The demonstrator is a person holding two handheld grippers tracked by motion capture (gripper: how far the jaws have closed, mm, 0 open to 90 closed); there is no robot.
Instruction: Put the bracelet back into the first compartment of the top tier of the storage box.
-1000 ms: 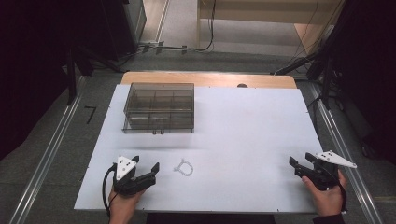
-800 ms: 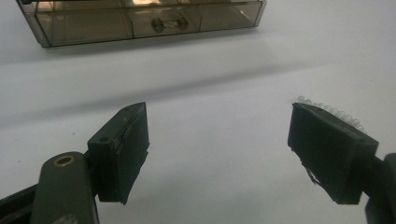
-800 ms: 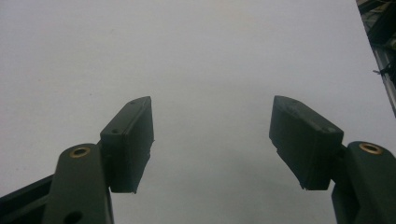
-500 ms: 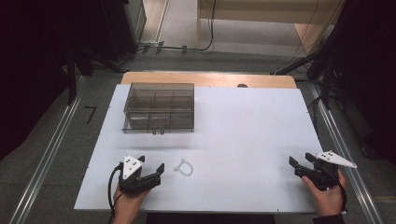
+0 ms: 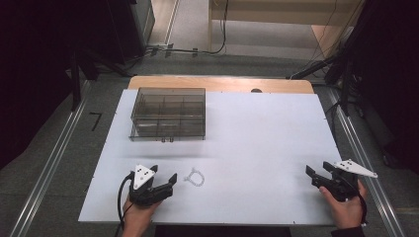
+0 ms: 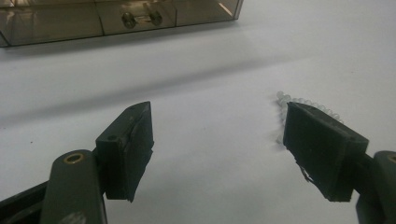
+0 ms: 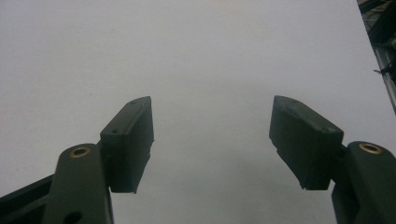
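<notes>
Left tool (image 5: 165, 181) shifted right, nearing bead bracelet (image 5: 194, 177).

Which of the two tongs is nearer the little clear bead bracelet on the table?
The left tongs: the bead bracelet lies just beside its open jaws, untouched. The right tongs, also open, sits far across the white table.

Dim surroundings frame the brightly lit white table (image 5: 257, 148), the compartment box (image 6: 116, 18) casts soft shadows, and both gripper views look slightly soft and grainy.
</notes>
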